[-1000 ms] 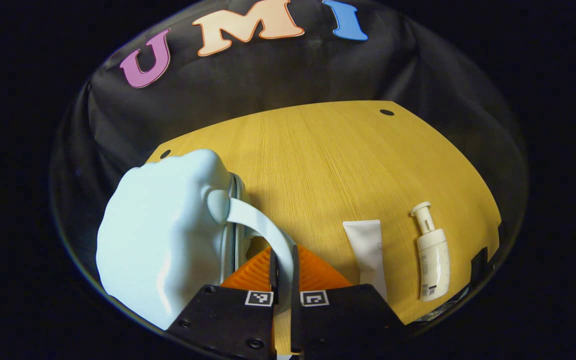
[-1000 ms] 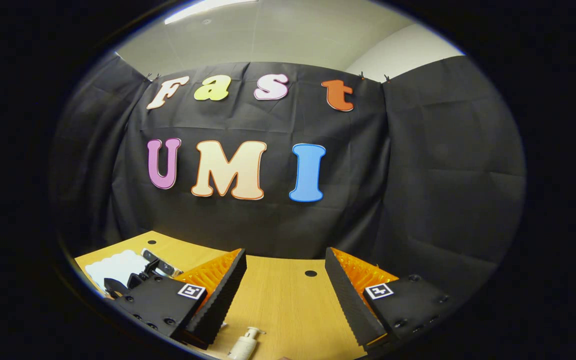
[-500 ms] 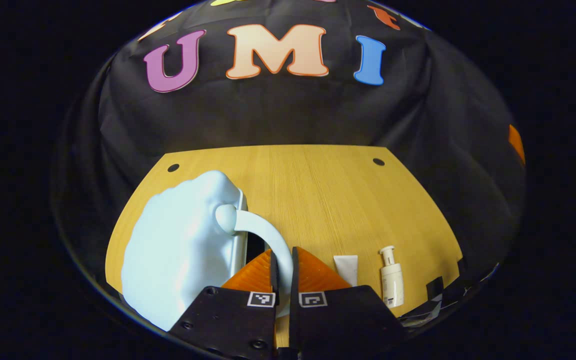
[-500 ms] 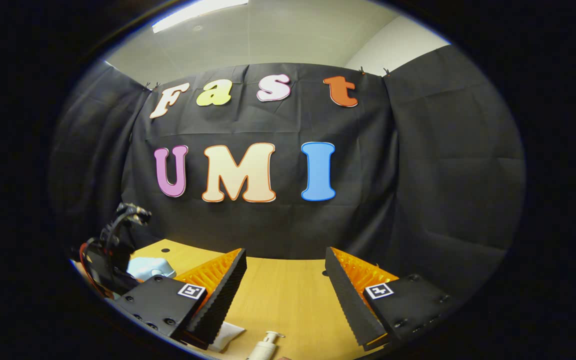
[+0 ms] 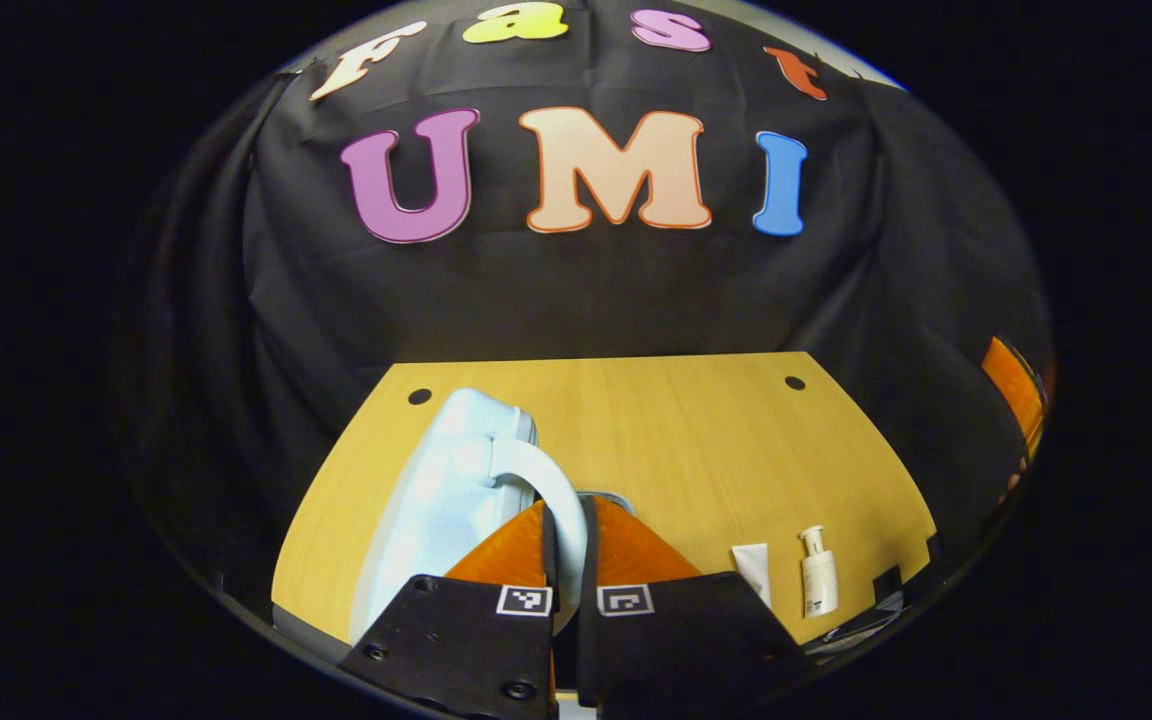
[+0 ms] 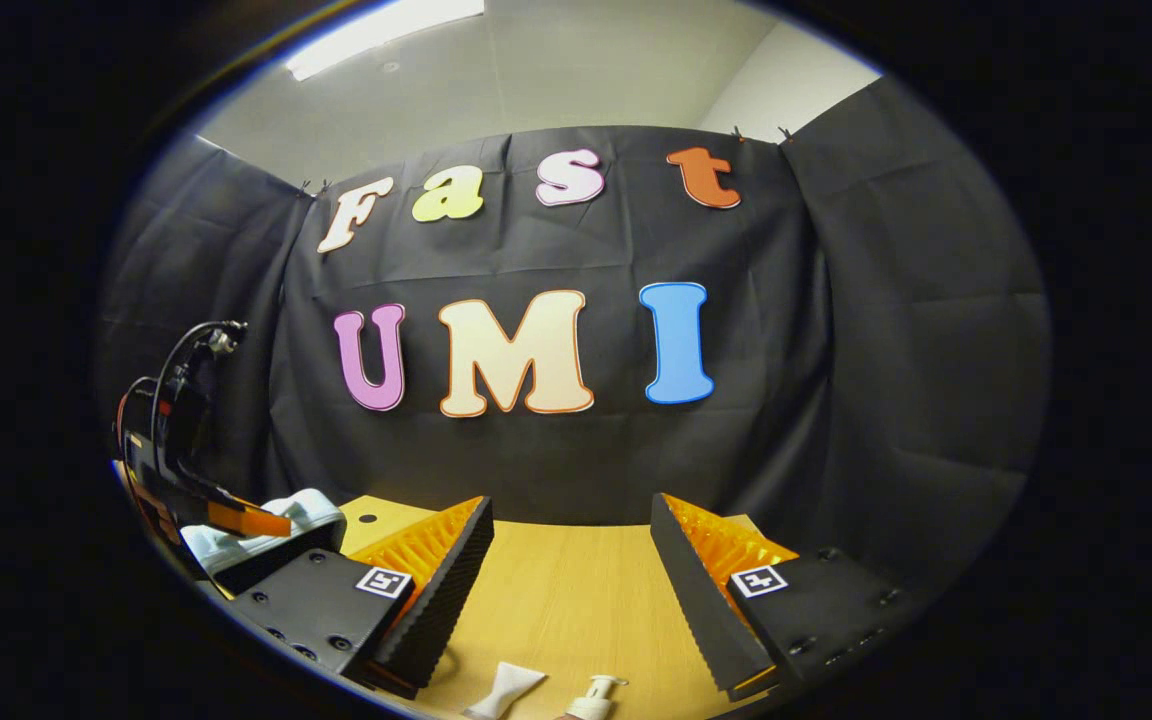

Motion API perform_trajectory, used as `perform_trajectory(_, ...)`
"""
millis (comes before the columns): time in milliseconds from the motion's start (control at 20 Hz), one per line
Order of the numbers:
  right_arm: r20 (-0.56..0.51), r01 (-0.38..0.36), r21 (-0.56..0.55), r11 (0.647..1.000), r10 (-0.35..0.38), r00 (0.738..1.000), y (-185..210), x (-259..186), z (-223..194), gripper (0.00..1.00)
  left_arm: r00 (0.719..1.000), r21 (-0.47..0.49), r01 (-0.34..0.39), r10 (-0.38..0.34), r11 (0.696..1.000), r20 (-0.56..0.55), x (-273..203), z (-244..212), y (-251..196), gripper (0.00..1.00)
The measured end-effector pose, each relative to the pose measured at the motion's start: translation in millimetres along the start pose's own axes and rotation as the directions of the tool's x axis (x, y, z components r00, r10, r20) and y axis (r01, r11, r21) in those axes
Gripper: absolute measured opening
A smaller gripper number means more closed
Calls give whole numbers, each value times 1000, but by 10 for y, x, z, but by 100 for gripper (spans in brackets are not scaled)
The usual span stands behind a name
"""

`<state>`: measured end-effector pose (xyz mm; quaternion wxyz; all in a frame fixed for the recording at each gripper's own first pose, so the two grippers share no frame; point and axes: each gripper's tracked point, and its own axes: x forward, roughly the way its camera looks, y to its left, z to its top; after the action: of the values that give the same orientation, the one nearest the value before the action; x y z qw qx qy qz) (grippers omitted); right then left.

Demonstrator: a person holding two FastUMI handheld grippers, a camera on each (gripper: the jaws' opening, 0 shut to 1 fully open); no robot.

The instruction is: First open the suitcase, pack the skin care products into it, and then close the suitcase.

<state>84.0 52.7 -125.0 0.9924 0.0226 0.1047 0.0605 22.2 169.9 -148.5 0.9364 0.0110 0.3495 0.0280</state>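
The left tool is clamped on the suitcase handle, tipping the pale suitcase lid up to open it; the right tool waits wide apart above the tube and pump bottle on the surface

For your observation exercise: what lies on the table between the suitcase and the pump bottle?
In the left gripper view, a white tube lies between the suitcase and the pump bottle, close beside the bottle.
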Motion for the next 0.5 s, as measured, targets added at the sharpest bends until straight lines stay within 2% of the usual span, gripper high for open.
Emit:
perform_trajectory(50, 2, -1, 1, 1000, 1, 1000, 66, 16, -3, 100, 1000, 3, -24, 24, 1000, 20, -24, 76, 157, 2)
perform_trajectory(100, 4, -3, 1, 1000, 3, 1000, 111, 32, -4, 96, 998, 9, -54, 54, 998, 45, -51, 168, 367, 2)
perform_trajectory(150, 6, -5, 0, 1000, 5, 1000, 168, 49, -8, 100, 996, 6, -76, 76, 997, 53, -63, 203, 500, 1)
perform_trajectory(300, 5, -7, -5, 1000, 7, 1000, 385, 111, -58, 100, 981, 41, -180, 176, 983, 79, -50, 269, 1127, 1)
perform_trajectory(400, -1, -8, -8, 1000, 8, 1000, 497, 144, -93, 100, 973, 55, -221, 215, 974, 87, -39, 269, 1434, 1)
perform_trajectory(500, -3, -9, -12, 1000, 9, 1000, 606, 179, -114, 100, 965, 28, -250, 247, 968, 88, 13, 250, 1754, 0)
